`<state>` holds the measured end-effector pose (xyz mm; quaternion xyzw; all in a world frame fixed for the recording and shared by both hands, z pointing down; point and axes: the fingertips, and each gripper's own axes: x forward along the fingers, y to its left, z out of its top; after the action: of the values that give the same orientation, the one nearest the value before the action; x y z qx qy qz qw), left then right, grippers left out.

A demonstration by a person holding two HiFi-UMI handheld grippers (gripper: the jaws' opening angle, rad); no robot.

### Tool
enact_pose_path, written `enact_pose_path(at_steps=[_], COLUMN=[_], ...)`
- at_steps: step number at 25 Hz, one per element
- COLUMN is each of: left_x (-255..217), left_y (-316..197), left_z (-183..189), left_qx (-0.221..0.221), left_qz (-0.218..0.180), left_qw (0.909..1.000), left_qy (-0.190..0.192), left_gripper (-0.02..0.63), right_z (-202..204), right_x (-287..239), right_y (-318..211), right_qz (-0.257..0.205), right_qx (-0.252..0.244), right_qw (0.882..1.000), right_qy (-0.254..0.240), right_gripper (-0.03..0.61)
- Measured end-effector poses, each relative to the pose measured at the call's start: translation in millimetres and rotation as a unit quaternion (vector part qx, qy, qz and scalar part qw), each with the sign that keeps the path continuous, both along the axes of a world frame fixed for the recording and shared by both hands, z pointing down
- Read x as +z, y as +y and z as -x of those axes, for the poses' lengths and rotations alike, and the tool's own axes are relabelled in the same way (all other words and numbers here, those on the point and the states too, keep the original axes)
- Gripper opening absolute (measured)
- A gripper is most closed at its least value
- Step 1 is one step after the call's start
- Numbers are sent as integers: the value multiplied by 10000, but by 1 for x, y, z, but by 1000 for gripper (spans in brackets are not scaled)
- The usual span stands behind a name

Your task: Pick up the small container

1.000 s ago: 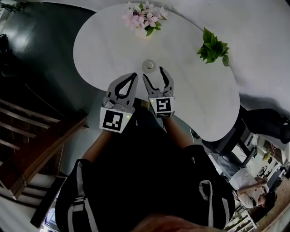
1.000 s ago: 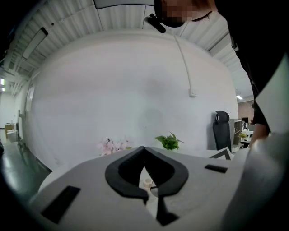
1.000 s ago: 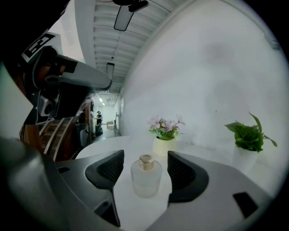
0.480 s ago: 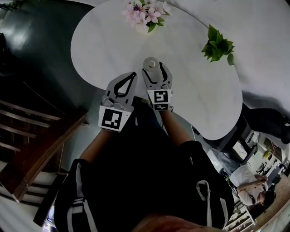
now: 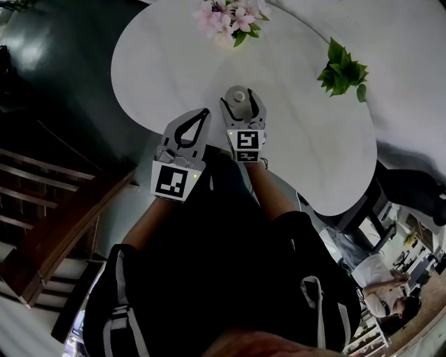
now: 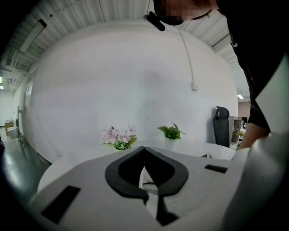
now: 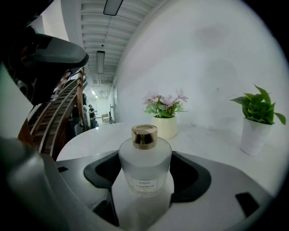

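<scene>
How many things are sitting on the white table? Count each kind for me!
Frosted bottle with gold cap: 1
Pot of pink flowers: 1
Pot with a green plant: 1
Total: 3

We note a rounded white table (image 5: 174,63) on a dark, glossy floor (image 5: 63,63). At the table's far edge stands a pot of pink flowers (image 5: 233,17); to the right of it, a green plant (image 5: 343,70) in a white pot. A curved white wall (image 6: 135,76) rises behind. Wooden stairs (image 5: 49,202) lie to the left under ceiling strip lights (image 7: 100,61). A black chair (image 6: 221,128) stands far right.
</scene>
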<state>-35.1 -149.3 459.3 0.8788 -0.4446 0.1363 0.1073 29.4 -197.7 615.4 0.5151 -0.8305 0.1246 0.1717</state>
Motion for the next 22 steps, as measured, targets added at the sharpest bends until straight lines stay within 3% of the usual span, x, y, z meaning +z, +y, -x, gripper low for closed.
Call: enact_pose_path(at_steps=[22], left_x=[2], left_y=[-6], left_z=[5], left_qx=[13], left_qz=[43], left_qw=[10000], left_qy=[59], left_gripper=[9], right_z=[-2], right_x=[-5], right_y=[-6], right_qz=[-41], right_qx=[151], right_qw=[9998], right_qy=[-148], right_gripper=[330])
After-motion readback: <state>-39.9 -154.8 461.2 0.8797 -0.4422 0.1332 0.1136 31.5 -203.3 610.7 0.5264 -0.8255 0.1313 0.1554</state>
